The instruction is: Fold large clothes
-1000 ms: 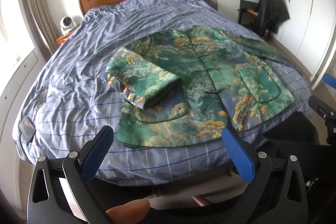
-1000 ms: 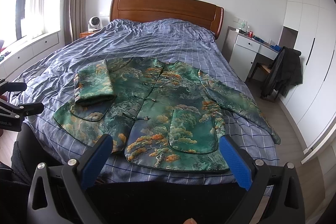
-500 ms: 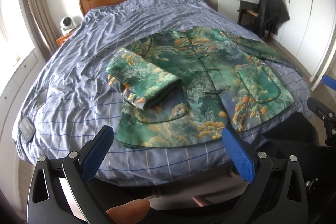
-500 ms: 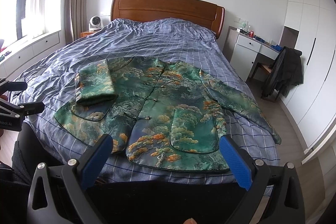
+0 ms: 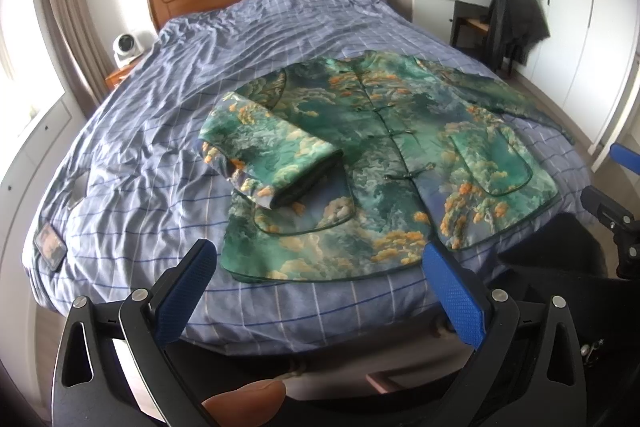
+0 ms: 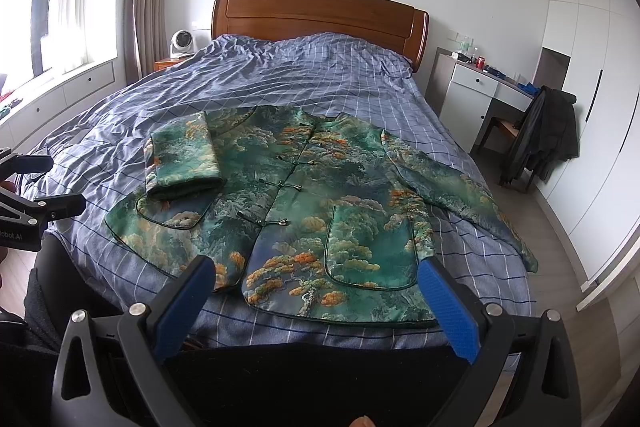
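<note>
A green jacket (image 5: 400,163) (image 6: 304,203) with orange cloud print lies front-up on the bed, hem toward me. One sleeve (image 5: 268,151) (image 6: 184,159) is folded over onto the jacket's side, cuff pointing to the hem. The other sleeve (image 6: 460,195) lies stretched out toward the bed's right edge. My left gripper (image 5: 320,287) hovers open before the hem, holding nothing. Near the hem's right part my right gripper (image 6: 312,295) is open and empty too. Each gripper's black frame shows at the edge of the other's view.
The bed (image 6: 280,75) has a crumpled blue checked cover and a wooden headboard (image 6: 320,15). A dark phone-like object (image 5: 50,245) lies at the bed's near left corner. A white desk (image 6: 480,95) and a chair draped with a black coat (image 6: 548,135) stand right; a small fan (image 6: 182,43) sits left.
Both views have shifted only slightly; the jacket sits a little higher in the left wrist view. Neither the jacket nor the jaws changed.
</note>
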Motion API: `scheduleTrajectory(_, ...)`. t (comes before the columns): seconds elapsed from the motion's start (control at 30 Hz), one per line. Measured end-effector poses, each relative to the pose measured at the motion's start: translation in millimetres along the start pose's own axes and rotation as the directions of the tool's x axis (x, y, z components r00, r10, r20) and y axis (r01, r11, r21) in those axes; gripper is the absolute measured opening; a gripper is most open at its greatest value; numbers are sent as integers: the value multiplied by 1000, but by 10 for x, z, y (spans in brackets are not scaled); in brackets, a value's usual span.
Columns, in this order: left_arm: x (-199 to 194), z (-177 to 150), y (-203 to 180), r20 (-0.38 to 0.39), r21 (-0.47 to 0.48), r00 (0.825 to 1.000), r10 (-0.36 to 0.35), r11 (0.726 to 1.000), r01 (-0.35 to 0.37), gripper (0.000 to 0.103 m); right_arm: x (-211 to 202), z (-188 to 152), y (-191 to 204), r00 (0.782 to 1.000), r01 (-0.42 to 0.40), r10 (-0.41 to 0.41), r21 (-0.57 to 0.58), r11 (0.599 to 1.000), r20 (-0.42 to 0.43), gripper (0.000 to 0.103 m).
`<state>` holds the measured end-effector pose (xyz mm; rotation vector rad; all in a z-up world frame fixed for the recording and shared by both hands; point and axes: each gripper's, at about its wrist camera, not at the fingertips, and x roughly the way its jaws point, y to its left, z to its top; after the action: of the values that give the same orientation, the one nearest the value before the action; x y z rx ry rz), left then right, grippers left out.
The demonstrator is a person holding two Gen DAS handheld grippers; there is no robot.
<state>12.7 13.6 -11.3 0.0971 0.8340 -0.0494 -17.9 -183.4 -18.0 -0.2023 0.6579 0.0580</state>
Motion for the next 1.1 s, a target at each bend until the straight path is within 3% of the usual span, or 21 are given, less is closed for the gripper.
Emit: scheduleTrajectory(1.1, -23, -2, -24, 2, 1, 1000, 2, 1000, -2, 103, 0, -8, 4, 1000, -2, 2, 1, 1000, -2, 103)
